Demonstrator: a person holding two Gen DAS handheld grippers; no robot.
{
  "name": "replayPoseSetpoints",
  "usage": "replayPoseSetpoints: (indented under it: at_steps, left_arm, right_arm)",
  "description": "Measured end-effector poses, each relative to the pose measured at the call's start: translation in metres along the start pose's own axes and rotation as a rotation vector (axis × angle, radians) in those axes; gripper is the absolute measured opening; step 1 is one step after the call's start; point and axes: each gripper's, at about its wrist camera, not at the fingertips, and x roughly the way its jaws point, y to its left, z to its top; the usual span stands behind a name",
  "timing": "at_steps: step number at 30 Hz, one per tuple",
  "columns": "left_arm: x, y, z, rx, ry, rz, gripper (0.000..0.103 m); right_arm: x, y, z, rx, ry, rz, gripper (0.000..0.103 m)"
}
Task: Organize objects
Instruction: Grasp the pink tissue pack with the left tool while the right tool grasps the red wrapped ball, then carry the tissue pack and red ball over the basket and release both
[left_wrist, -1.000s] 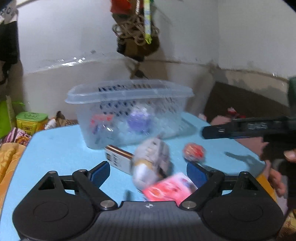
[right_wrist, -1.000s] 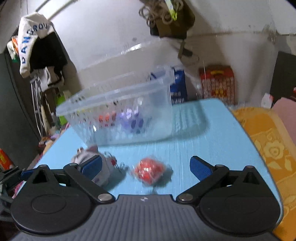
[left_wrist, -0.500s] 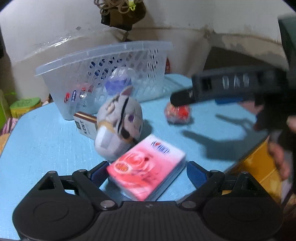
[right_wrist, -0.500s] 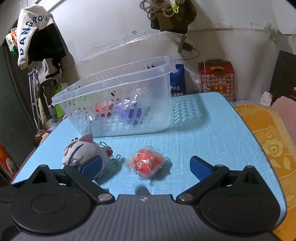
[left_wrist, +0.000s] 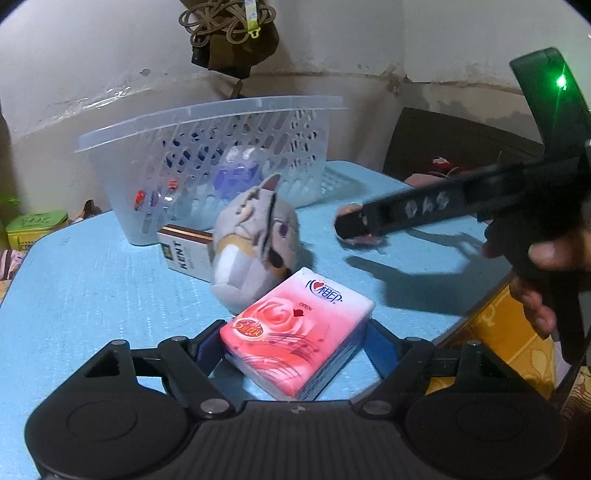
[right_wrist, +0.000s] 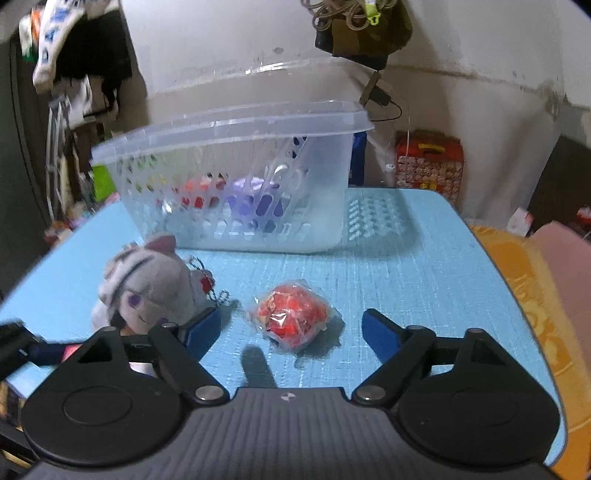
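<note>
The left gripper (left_wrist: 291, 345) has come down around the pink tissue pack (left_wrist: 295, 332) at lower centre, jaws apart beside it. The right gripper (right_wrist: 291, 332), also apart, frames the red wrapped ball (right_wrist: 291, 317); both grasps look imminent.

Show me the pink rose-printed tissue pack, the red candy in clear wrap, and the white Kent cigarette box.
pink rose-printed tissue pack (left_wrist: 295, 332), left wrist view, top face
red candy in clear wrap (right_wrist: 291, 315), right wrist view, centre
white Kent cigarette box (left_wrist: 184, 254), left wrist view, lettered front
</note>
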Motion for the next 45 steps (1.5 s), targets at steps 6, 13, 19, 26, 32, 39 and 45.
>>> replayPoseSetpoints:
  at_steps: [6, 13, 19, 26, 32, 39, 45]
  left_arm:
    - [-0.006, 0.016, 0.0, 0.003, -0.024, 0.006, 0.081]
    - [-0.015, 0.037, 0.006, -0.032, -0.061, 0.01, 0.081]
    - [-0.023, 0.043, 0.014, -0.033, -0.115, 0.014, 0.081]
    - [-0.027, 0.045, 0.022, -0.041, -0.151, 0.027, 0.081]
    - [-0.033, 0.043, 0.025, -0.028, -0.181, 0.047, 0.081]
    - [-0.038, 0.047, 0.03, -0.026, -0.221, 0.072, 0.08]
    - [-0.043, 0.049, 0.033, -0.034, -0.239, 0.081, 0.08]
  right_arm:
    - [0.016, 0.005, 0.003, 0.021, 0.025, -0.024, 0.083]
    - [0.014, 0.003, 0.001, -0.013, 0.047, 0.004, 0.058]
    - [0.002, -0.002, 0.003, -0.006, 0.004, 0.015, 0.058]
    - [-0.009, -0.005, 0.008, -0.005, -0.037, 0.026, 0.058]
    - [-0.014, -0.009, 0.01, 0.0, -0.057, 0.045, 0.058]
    - [-0.018, -0.009, 0.009, -0.021, -0.084, 0.051, 0.058]
    - [-0.026, -0.005, 0.01, -0.033, -0.112, 0.083, 0.058]
